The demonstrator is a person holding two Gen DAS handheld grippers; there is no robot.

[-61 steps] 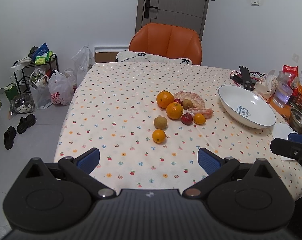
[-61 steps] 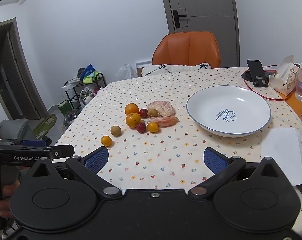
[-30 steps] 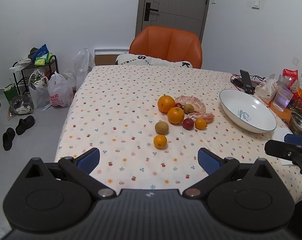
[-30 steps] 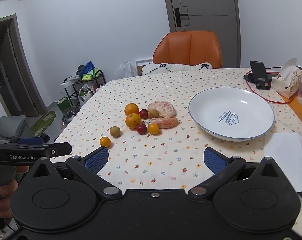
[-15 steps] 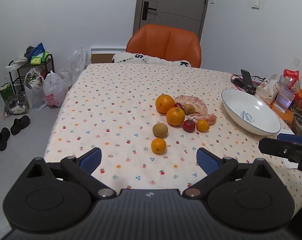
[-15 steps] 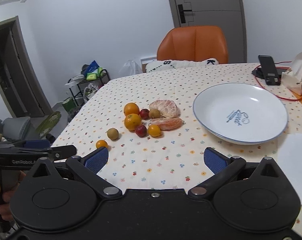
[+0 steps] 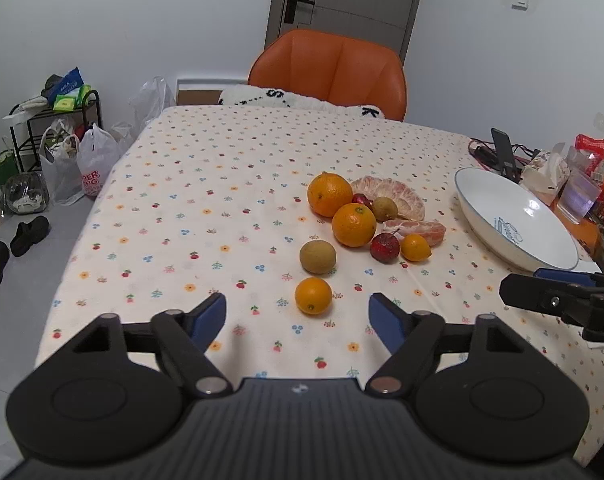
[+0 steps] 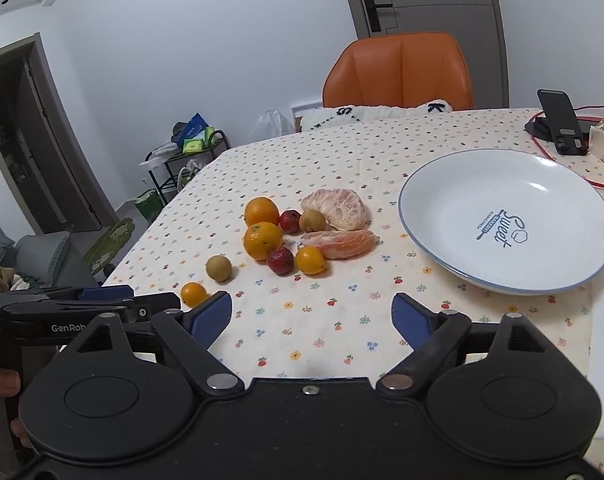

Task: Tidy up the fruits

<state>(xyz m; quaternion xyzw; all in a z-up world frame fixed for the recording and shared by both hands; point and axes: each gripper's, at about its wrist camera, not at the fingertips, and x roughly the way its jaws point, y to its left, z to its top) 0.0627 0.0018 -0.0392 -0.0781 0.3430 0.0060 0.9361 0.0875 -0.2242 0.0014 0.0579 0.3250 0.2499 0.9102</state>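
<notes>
Both grippers, left gripper (image 7: 297,317) and right gripper (image 8: 312,314), are hovering wide open over the table (image 7: 206,184). Fruits are lying clustered left of the white plate (image 8: 542,280); the small orange (image 7: 313,295) is sitting nearest, unobstructed.

Your table (image 7: 230,184), under a flowered cloth, fills mid-frame. At centre you see oranges (image 7: 353,224), small fruits and pomelo pieces (image 7: 390,196) clustered; a white plate (image 7: 514,220) sits right, a phone (image 7: 502,150) beyond it.
</notes>
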